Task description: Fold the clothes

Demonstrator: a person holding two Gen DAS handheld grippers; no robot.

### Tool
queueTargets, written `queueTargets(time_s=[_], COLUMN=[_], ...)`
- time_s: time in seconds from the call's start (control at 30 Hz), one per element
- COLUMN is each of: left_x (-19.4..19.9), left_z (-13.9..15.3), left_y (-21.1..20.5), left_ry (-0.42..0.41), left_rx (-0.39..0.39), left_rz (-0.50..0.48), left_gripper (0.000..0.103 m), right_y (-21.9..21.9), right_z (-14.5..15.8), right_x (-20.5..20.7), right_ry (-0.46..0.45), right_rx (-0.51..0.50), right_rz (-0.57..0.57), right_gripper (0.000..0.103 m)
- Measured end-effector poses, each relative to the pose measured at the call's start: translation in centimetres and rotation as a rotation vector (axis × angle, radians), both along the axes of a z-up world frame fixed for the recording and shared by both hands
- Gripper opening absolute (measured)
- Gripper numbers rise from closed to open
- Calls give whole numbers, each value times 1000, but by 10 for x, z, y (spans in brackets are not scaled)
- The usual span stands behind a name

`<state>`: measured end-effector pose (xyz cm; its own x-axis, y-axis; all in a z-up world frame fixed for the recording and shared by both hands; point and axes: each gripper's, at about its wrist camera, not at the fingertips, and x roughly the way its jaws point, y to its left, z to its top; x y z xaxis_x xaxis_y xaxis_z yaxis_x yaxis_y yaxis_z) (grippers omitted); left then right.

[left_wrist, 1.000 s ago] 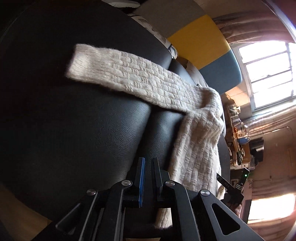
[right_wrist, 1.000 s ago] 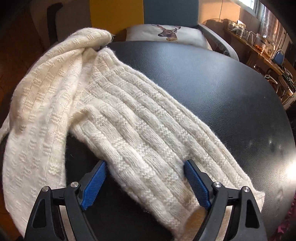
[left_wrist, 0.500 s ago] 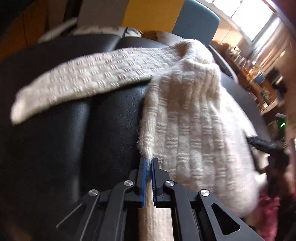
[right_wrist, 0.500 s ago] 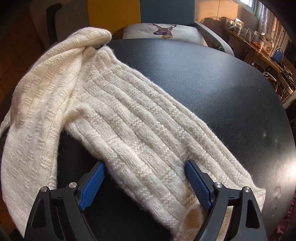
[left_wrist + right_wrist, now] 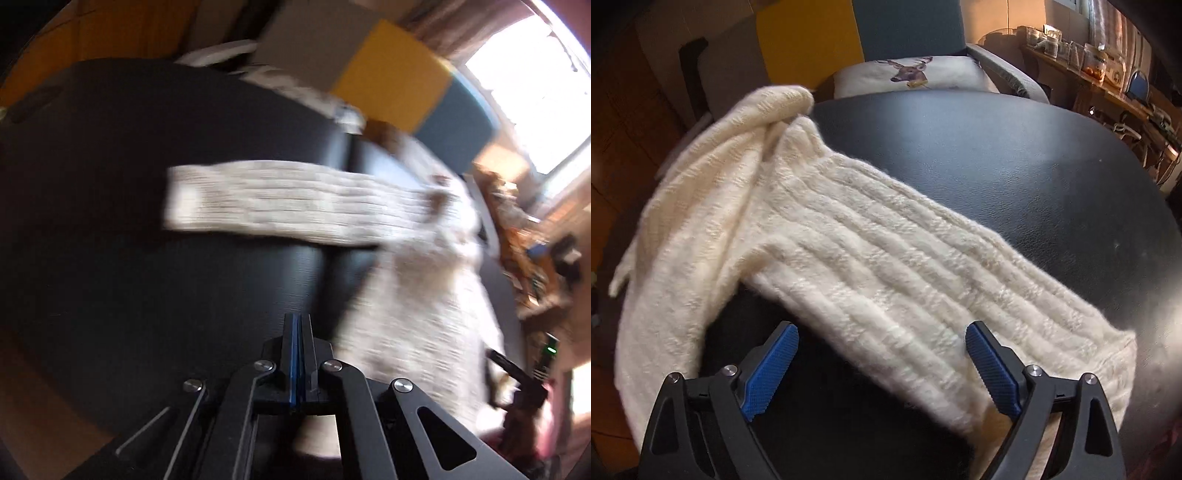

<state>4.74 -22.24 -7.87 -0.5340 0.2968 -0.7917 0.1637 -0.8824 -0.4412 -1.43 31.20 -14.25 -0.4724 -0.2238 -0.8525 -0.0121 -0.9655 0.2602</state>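
Right now the cream knit scarf (image 5: 871, 258) is lying bent across the black table (image 5: 1015, 155), trailing off toward eight o'clock and risking sliding off, since the right gripper (image 5: 882, 365) is hovering spread astride it and the left gripper (image 5: 296, 332) is pressing shut on nothing.

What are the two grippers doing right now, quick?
Left gripper: jaws shut, nothing visibly held.
Right gripper: jaws open, straddling the cream knit garment, not gripping it.
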Motion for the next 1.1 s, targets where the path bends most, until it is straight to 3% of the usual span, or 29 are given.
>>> queueTargets(time_s=[0.13,0.17,0.23,0.3,0.4,0.57,0.63,0.67,0.7,0.73,0.8,0.87,0.97,1.0,1.1], left_x=[0,2,9,16,23,30,32,33,32,25,9,-4,-13,-15,-21], left_z=[16,18,21,21,12,-25,-27,-29,-29,-26,-21,-12,-3,0,-4], left_y=[90,113,162,205,250,293,285,282,277,267,240,204,141,119,67], left_ry=[45,44,27,20,-24,-61,-45,-37,-33,-50,-93,-99,-63,-39,-19], left_rx=[-6,7,22,-37,-178,-555,-524,-508,-482,-413,-240,-54,226,289,364], left_rz=[-319,-407,-586,-716,-824,-910,-893,-884,-871,-840,-762,-654,-477,-414,-244], left_gripper=[8,10,24,32,35,51,49,44,33,22,12,10,9,9,7], right_y=[18,2,-18,-22,-24,-32,-32,-31,-31,-31,-30,-31,-38,-42,-55], right_z=[-1,1,1,1,-1,-7,-7,-7,-7,-7,-6,-6,-8,-9,-12], right_x=[30,42,50,59,69,69,71,71,71,72,74,76,74,71,63], right_ry=[2,5,1,-4,-12,0,4,5,7,8,8,7,-7,-15,-39], right_rx=[-302,-363,-417,-400,-380,-354,-358,-361,-364,-366,-370,-389,-512,-560,-703], right_rz=[-48,-61,-81,-87,-79,-62,-63,-64,-63,-63,-65,-66,-42,-31,3], right_gripper=[94,94,94,94,94,94,94,94,94,94,94,94,94,94,94])
